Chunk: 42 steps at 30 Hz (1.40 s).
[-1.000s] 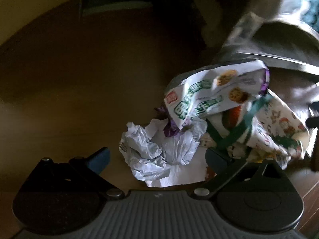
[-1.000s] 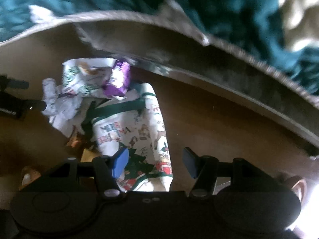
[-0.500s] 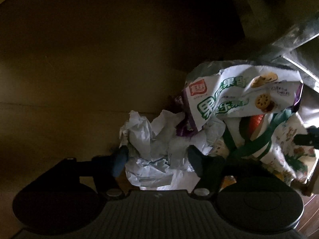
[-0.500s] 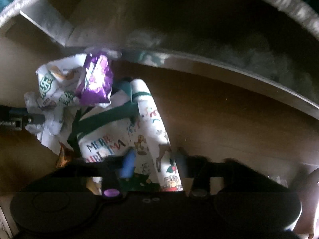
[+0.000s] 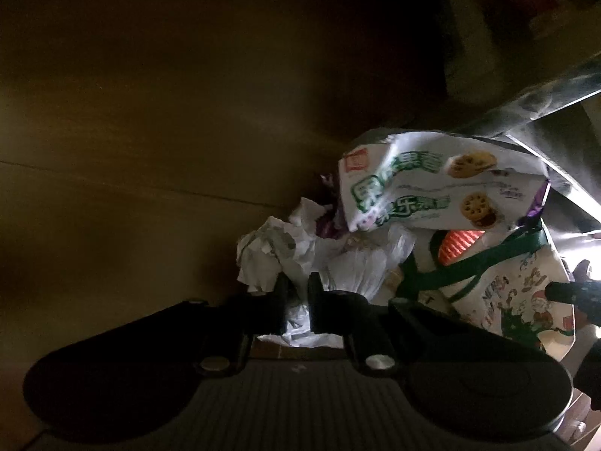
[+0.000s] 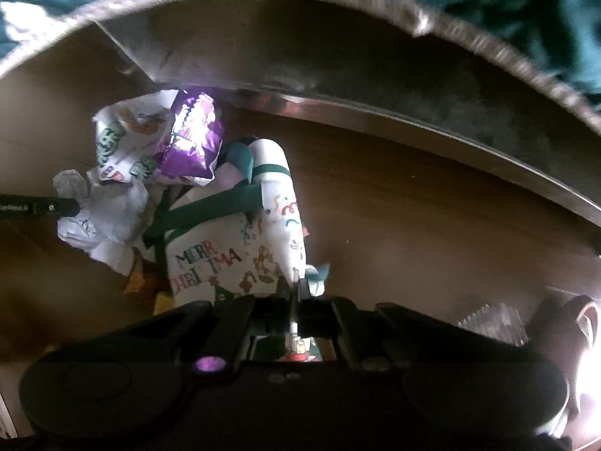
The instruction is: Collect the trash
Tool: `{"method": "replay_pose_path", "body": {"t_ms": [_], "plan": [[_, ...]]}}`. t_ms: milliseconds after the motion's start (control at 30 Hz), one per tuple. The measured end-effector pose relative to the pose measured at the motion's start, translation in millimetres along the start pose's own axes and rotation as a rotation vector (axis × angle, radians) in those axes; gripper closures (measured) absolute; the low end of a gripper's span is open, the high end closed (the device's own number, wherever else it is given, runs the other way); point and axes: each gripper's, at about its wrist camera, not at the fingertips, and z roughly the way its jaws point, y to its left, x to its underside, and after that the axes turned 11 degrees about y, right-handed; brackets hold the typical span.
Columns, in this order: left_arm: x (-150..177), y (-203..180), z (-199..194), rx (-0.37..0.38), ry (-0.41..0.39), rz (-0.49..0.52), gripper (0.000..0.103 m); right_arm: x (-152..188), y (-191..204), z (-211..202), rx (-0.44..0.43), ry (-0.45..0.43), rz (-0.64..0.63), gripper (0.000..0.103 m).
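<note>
A heap of trash lies on the wooden floor. My left gripper [image 5: 298, 295] points down, its jaws closing onto crumpled white paper [image 5: 270, 255] with the pads pressing it. Beside the paper lie a white-and-green cookie wrapper [image 5: 432, 188] and a purple wrapper [image 6: 191, 135]. My right gripper [image 6: 296, 289] has its jaws closing on the near edge of a Christmas-print bag [image 6: 233, 263] with green handles, and the fabric is pinched between the pads. The left gripper's fingertip [image 6: 64, 206] pokes into the crumpled paper [image 6: 101, 225] in the right wrist view.
A shiny metal rail [image 6: 413, 120] of low furniture curves just behind the heap, with a teal blanket [image 6: 563, 18] above it. An orange ribbed liner [image 5: 458, 248] sits in the bag's mouth. A clear plastic item [image 6: 488, 323] lies at the lower right.
Both grippers went from wide open to shut. The left one moved over the crumpled paper and pinched it. The right one pinched the bag's edge.
</note>
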Motion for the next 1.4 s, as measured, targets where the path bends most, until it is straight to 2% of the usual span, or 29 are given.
{"method": "replay_pose_path", "body": {"t_ms": [200, 467, 833, 933, 1033, 1167, 1267, 1300, 1333, 1400], "plan": [[16.8, 1.5, -34.0, 0.001, -0.034, 0.002, 0.094, 14.1, 13.8, -35.2, 0.019, -0.018, -0.01, 0.102], [38.3, 4.0, -98.0, -0.009, -0.138, -0.011, 0.094, 43.6, 25.1, -105.4, 0.062, -0.102, -0.025, 0.103], [64.8, 8.0, -220.2, -0.03, -0.371, -0.051, 0.094, 93.7, 51.1, -208.3, 0.041, -0.281, -0.106, 0.103], [69.7, 10.9, -233.1, -0.014, -0.371, -0.061, 0.093, 102.7, 54.8, -228.5, 0.031, -0.321, -0.12, 0.103], [65.6, 18.5, -227.1, 0.003, -0.356, -0.092, 0.093, 106.8, 55.2, -234.2, 0.024, -0.329, -0.123, 0.102], [57.3, 32.1, -206.9, 0.06, -0.279, -0.183, 0.09, 109.0, 55.7, -224.2, 0.022, -0.291, -0.109, 0.102], [44.5, 39.0, -177.4, 0.088, -0.223, -0.22, 0.081, 102.3, 56.6, -211.5, 0.022, -0.26, -0.123, 0.102], [39.7, 41.0, -166.9, 0.086, -0.204, -0.232, 0.07, 99.7, 57.2, -207.3, 0.023, -0.251, -0.129, 0.102], [34.9, 43.4, -155.6, 0.082, -0.187, -0.247, 0.054, 96.5, 57.2, -202.5, 0.021, -0.242, -0.134, 0.102], [26.2, 48.8, -133.4, 0.079, -0.168, -0.276, 0.033, 90.9, 57.0, -193.2, 0.019, -0.22, -0.138, 0.102]]}}
